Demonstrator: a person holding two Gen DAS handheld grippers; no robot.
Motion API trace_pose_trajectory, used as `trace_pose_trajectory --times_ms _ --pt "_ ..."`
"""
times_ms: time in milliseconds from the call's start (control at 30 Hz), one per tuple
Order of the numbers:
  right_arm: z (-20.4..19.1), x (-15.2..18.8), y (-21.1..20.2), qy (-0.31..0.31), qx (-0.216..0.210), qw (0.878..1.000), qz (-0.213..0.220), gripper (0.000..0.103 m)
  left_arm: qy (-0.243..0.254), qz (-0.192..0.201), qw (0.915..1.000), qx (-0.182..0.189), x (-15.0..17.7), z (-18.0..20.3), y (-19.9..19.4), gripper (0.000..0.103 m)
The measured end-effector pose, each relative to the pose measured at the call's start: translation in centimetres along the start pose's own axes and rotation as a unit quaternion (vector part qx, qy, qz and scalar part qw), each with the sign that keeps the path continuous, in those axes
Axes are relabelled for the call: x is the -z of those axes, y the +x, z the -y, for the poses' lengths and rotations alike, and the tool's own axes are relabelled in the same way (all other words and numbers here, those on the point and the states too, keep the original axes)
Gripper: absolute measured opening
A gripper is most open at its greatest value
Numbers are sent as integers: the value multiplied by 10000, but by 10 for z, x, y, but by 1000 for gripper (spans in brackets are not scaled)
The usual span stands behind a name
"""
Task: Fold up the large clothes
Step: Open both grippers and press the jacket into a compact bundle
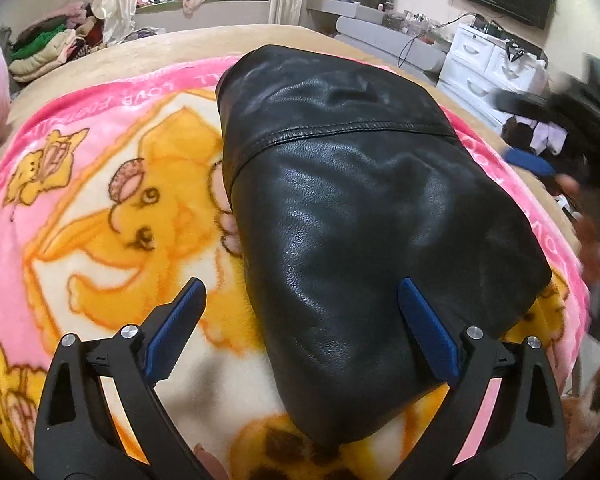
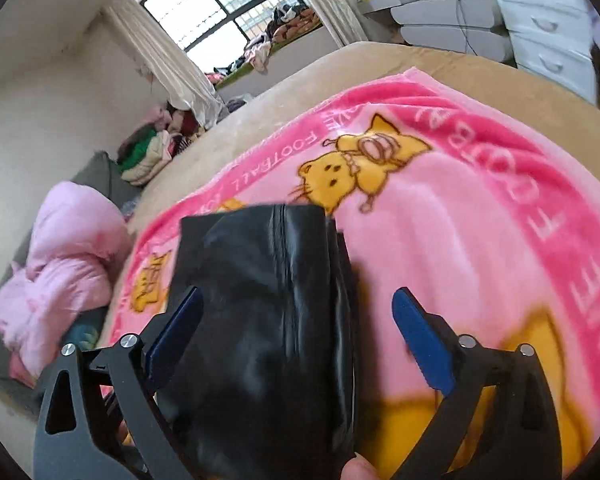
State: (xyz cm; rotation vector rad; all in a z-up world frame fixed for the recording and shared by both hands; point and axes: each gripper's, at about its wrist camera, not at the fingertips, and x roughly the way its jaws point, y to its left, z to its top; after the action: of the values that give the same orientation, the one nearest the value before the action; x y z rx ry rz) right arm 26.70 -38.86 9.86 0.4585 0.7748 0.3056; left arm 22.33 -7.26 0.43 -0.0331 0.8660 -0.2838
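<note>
Your left tool stands wide open above the bed, its two blue pads well apart and gripping nothing. The right-hand pad sits over the near end of the black leather jacket, the left-hand pad over the blanket beside it; whether either pad touches anything you cannot tell from this view.

The jacket lies folded into a compact, bulging bundle on the pink cartoon blanket, which is spread over the tan bed. A stitched seam crosses the bundle's upper part, and its near end points towards your left tool. At the right edge of the left wrist view, your right tool shows only as a dark blur beyond the jacket.

From the right wrist view, your right tool is also spread wide, blue pads apart. The black leather jacket lies under and between the fingers, nearer the left-hand one, but neither pad presses on it, so this tool holds nothing. The pink cartoon blanket fills the area to the right of the jacket, with a yellow cat printed on it.

Beside the bed lie a pink quilted garment and a stack of folded clothes below the window.
</note>
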Motion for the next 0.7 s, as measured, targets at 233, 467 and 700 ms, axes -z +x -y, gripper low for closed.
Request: trace_pose_trajectory --times_ms 233,467,700 --pt "20 -17 65 326 -89 9982 -489 39 131 45 9999 7 0 2 -1 91" --pt "40 -9 29 814 -935 9922 -134 19 178 449 9988 30 -13 6 -15 91" --pt "51 9 56 544 -111 9976 -408 28 -57 7 9994 329 -5 3 16 91"
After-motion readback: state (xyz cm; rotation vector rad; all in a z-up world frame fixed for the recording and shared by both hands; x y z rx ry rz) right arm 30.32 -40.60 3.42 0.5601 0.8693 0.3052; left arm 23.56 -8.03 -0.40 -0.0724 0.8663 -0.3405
